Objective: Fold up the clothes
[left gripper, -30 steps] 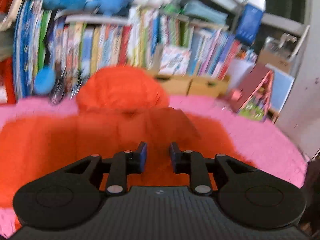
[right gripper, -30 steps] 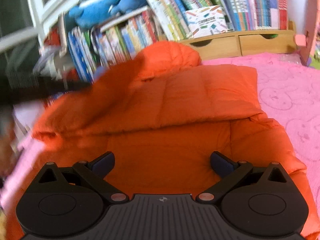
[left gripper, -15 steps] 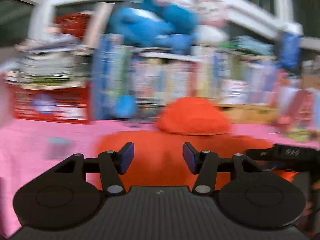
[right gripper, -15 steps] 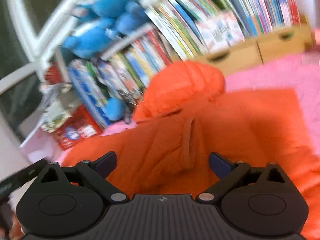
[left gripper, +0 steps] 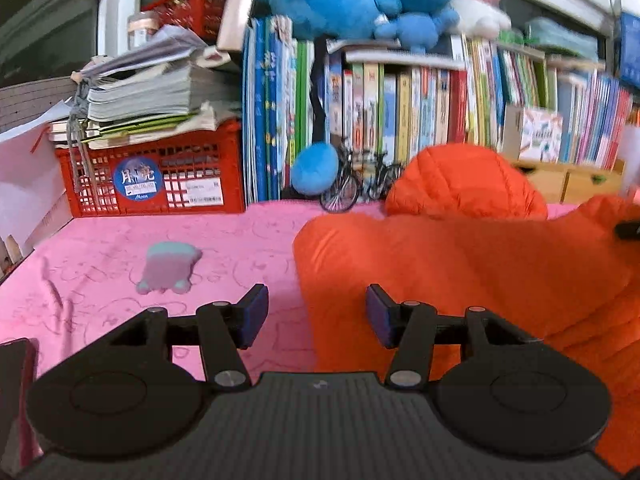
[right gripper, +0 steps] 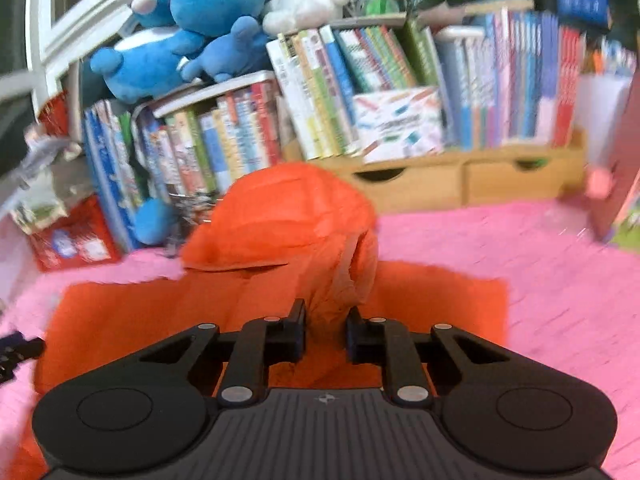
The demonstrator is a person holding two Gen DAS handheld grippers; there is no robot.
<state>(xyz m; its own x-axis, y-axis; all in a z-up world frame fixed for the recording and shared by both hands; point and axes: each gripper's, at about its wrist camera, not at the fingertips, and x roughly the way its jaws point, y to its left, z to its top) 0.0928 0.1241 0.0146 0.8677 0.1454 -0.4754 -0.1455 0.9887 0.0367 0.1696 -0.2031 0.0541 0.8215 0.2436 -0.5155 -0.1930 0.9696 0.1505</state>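
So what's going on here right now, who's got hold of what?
A person with a gripper in each hand is folding an orange puffer jacket spread on a pink cover. The right gripper is closing on a raised bunch of the jacket's fabric, just below the hood. The left gripper is open and empty, at the jacket's edge.

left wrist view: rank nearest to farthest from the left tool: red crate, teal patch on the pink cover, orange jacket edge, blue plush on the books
From the left tool:
1. orange jacket, its edge just ahead, right of centre.
2. teal patch on the pink cover, ahead left.
3. red crate, at the cover's far edge, left.
4. blue plush, on top of the books, highest and farthest back.
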